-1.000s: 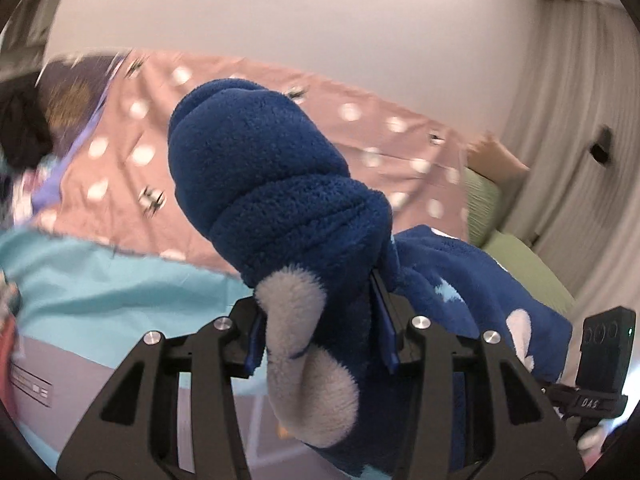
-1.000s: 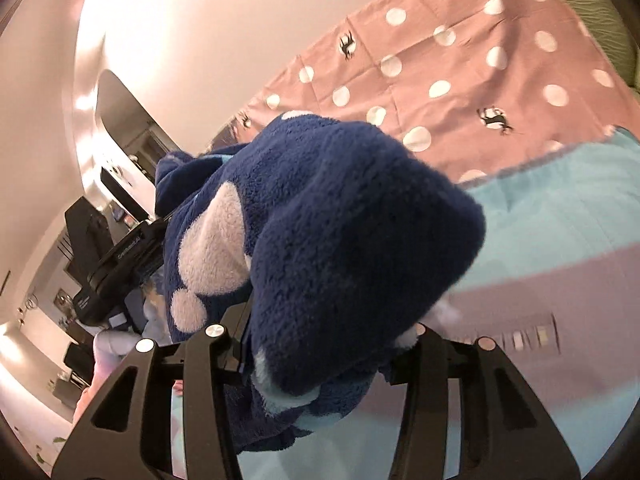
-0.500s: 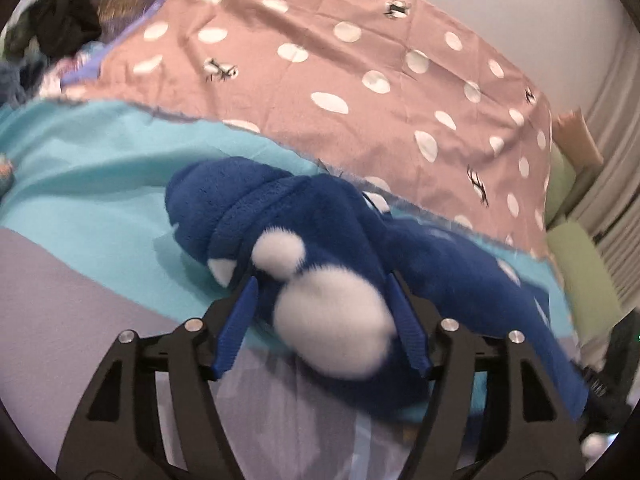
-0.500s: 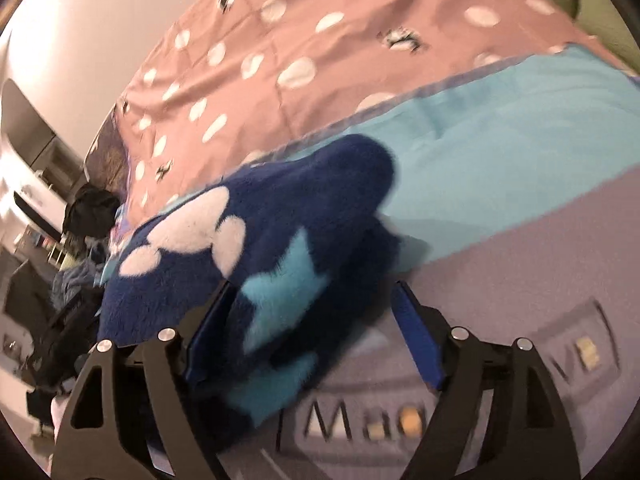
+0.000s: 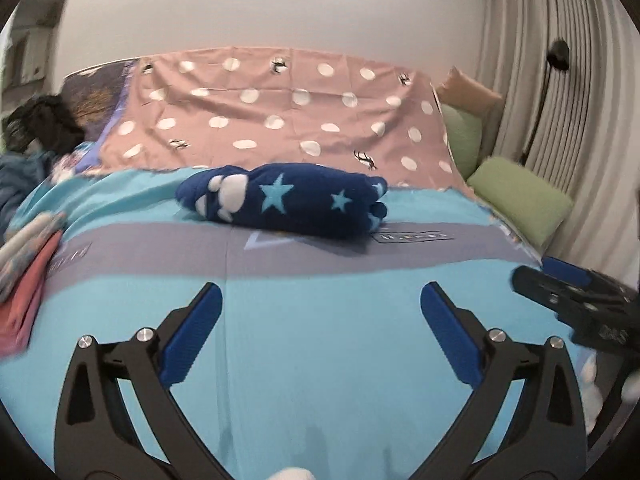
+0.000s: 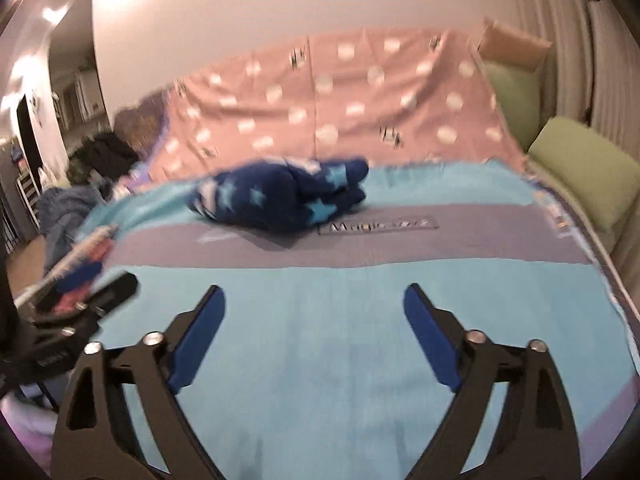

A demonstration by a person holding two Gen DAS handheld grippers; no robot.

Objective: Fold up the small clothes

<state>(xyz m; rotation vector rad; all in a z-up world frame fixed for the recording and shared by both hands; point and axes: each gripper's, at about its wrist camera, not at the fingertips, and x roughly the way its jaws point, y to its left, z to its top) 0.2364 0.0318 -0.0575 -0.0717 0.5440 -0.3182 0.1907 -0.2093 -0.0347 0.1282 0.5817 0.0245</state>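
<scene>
A folded navy fleece garment (image 5: 288,204) with light-blue stars and white paw prints lies on the blue and grey bedspread (image 5: 320,340), far ahead of both grippers. It also shows in the right wrist view (image 6: 280,196). My left gripper (image 5: 320,300) is open and empty, above the near part of the bedspread. My right gripper (image 6: 314,304) is open and empty too, held beside it; it shows at the right edge of the left wrist view (image 5: 576,300).
A pink polka-dot sheet (image 5: 280,120) covers the back of the bed. Green pillows (image 5: 520,196) lie at the right. A stack of folded clothes (image 5: 24,264) sits at the left edge, dark clothes (image 5: 40,128) beyond. Curtains hang at the right.
Both grippers held the navy garment up, lowered it onto the bedspread, let go and drew back toward the near side. It now lies folded, apart from both.
</scene>
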